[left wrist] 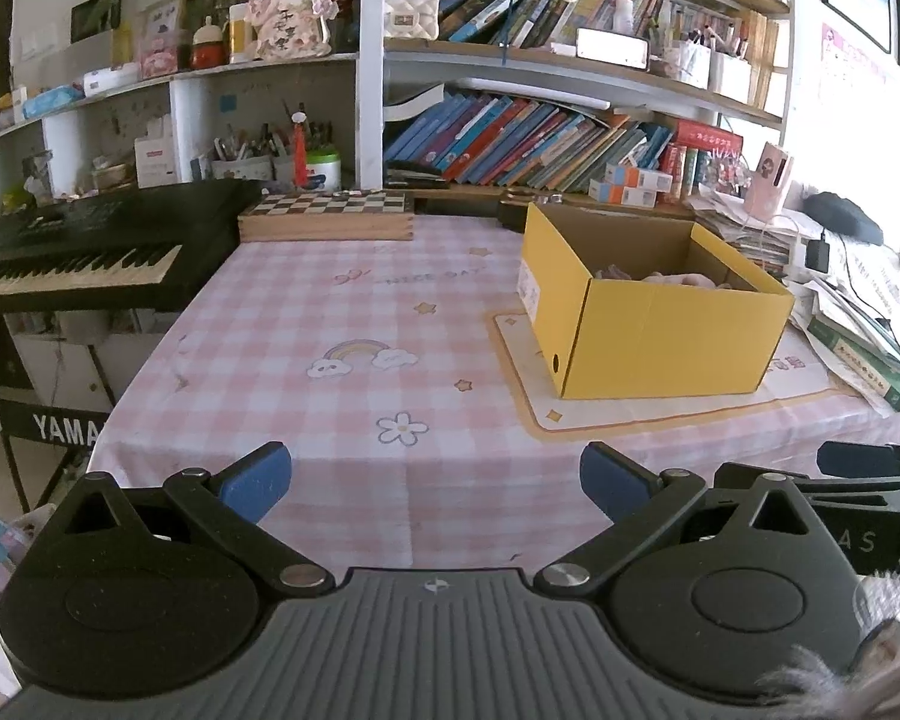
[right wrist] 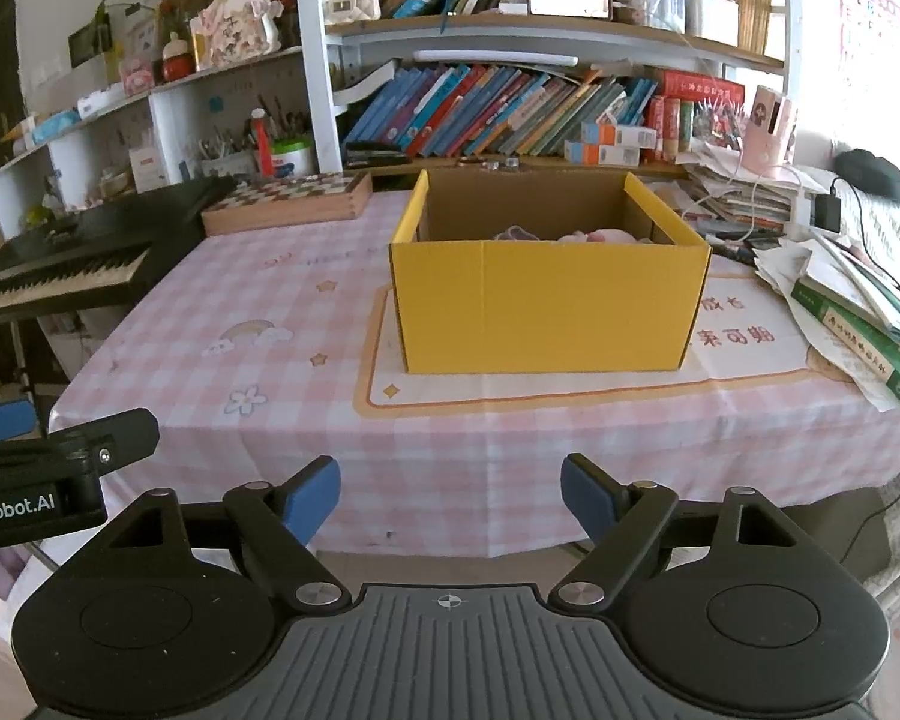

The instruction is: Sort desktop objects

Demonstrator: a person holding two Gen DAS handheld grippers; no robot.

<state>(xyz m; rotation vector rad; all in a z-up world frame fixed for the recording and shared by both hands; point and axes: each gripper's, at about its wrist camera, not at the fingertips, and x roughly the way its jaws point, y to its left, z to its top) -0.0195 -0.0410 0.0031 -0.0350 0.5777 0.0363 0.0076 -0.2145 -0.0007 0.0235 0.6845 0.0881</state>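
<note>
Both tools, left [left wrist: 435, 483] and right [right wrist: 450, 498], gaped empty at bottom centre, the box [right wrist: 546, 306] mid-frame beyond on the worktop [right wrist: 306, 300].

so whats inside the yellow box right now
Inside the yellow box, only the tops of some soft pink and purplish items show above the front wall. The wall hides the rest and the box floor, so I cannot identify them.

Left wrist view from the table's [left wrist: 354, 312] near edge, facing the bookshelf [left wrist: 570, 138], right wrist view beside it, both sharing the yellow box [right wrist: 546, 306], keyboard [left wrist: 84, 258].
</note>
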